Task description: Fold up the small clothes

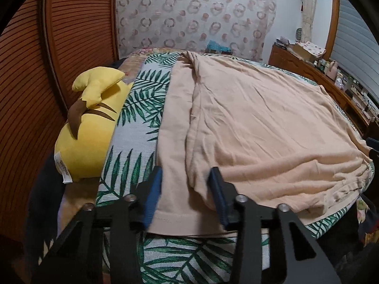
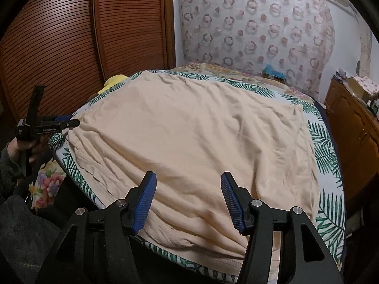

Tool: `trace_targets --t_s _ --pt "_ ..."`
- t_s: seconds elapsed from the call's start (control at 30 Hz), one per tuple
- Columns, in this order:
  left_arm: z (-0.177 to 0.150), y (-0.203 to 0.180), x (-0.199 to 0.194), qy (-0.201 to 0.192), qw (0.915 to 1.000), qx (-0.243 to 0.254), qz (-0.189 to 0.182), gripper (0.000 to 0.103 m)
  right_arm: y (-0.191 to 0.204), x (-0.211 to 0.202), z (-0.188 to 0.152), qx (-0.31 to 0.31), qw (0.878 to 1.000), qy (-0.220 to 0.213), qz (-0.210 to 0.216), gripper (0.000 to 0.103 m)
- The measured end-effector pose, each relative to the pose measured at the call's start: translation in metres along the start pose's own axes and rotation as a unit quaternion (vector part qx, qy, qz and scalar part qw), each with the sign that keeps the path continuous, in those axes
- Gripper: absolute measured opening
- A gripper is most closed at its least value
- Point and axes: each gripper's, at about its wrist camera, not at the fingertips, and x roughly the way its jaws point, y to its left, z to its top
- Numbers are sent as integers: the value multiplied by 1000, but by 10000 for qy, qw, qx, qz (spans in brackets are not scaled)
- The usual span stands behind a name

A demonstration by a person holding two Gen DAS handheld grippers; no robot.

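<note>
A peach garment (image 1: 260,123) lies spread over a bed cover with a palm-leaf print (image 1: 142,108). One side of it is folded over itself, which leaves a single-layer strip along its left. My left gripper (image 1: 186,187) is at the near hem, its blue fingers (image 1: 154,189) astride that strip and a gap showing between them. In the right wrist view the left gripper (image 2: 71,121) sits at the garment's (image 2: 194,127) left corner. My right gripper (image 2: 188,196) is open over the near edge, with cloth below it and nothing pinched.
A yellow plush toy (image 1: 90,127) lies at the bed's left edge by the louvred wooden doors (image 1: 35,71). A wooden dresser (image 2: 355,123) with clutter on it stands to the right. A person's hand (image 2: 16,146) holds the left gripper's handle.
</note>
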Motion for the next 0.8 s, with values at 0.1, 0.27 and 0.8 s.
trace_targets --t_s 0.1,0.27,0.8 --pt "1 -5 -1 59 9999 56 -133 17 -3 1 -3 83 10000 20 6 59" --pt "6 -21 -6 43 9992 235 -309 8 -11 0 -11 253 9997 42 -9 59" --pt "98 -170 -33 -463 9696 1148 -2113 7 -62 -41 -46 1064 9935 -276 -311 59"
